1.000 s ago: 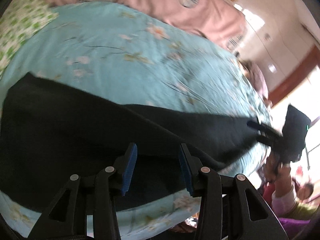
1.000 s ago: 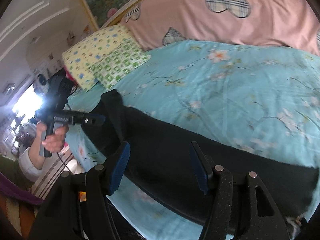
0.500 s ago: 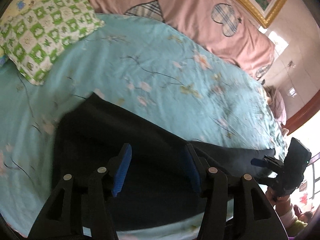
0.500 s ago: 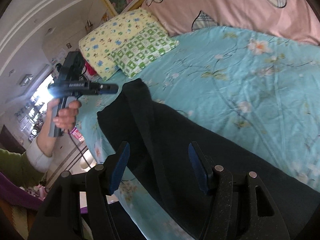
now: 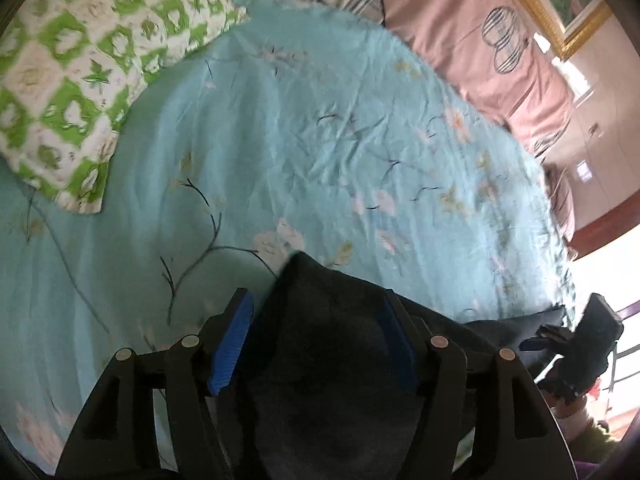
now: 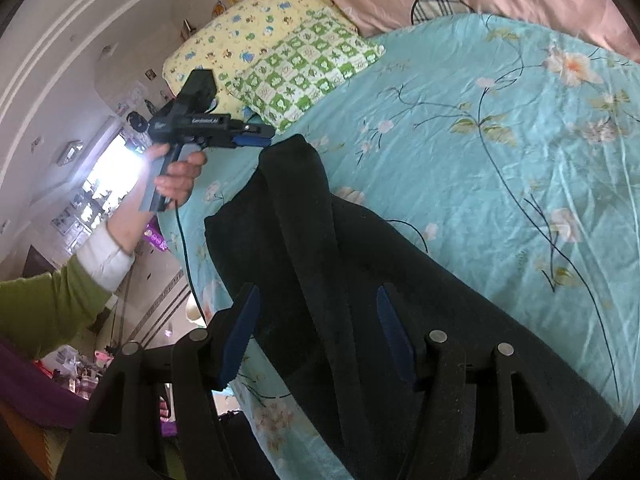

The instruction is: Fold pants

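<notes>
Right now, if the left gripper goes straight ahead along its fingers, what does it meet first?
Probably the black pants: their end lies between the open fingers of the left gripper, jaws just opening. Beyond is the blue floral sheet. Depth is unclear.

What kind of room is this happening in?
Almost certainly a home bedroom. A bed with a turquoise floral sheet fills the view, patterned pillows lie at one end, and black pants lie spread on the sheet.
</notes>
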Demonstrator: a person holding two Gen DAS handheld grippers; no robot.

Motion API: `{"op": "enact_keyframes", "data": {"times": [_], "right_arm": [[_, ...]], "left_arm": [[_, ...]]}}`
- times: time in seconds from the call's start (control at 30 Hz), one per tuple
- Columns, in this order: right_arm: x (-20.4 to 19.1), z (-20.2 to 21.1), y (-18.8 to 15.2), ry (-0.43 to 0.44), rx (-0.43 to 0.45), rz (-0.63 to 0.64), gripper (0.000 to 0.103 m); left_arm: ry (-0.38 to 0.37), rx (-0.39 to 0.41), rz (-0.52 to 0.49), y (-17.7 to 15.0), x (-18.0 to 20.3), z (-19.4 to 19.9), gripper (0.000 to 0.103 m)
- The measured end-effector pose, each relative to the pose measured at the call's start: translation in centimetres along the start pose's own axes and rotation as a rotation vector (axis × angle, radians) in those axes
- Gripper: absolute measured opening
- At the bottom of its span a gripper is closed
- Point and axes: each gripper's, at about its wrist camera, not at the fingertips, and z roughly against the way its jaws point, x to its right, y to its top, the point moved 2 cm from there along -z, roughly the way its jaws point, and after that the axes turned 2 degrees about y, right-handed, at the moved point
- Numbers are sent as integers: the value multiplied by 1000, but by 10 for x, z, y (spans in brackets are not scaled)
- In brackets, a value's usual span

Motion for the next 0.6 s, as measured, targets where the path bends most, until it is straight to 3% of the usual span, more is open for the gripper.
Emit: {"op": "enact_keyframes", "data": {"times": [0.13,0.3,0.37,0.43,0.5,0.57,0.6], "right_arm": [[1,-12,3,2,-42,6,62],[0,-24,4,5,-77,25,62],[-2,-30,4,4,-92,35,61],[-3,-35,3,2,-106,46,46],[-5,-39,1,-8,-118,54,18],[-8,-40,0,-41,-112,77,8],[-9,-37,0,-47,-95,81,8]], "left_arm": [[18,-66,-2,7,-11,-23,65],[-57,-112,-29,8,-5,-38,65],[-49,-112,-48,7,0,-41,54],[-25,-102,-61,5,5,-41,47],[-9,-76,-82,3,9,-37,39],[11,-36,-104,-1,13,-28,33],[19,-11,-119,-4,16,-22,31]]}}
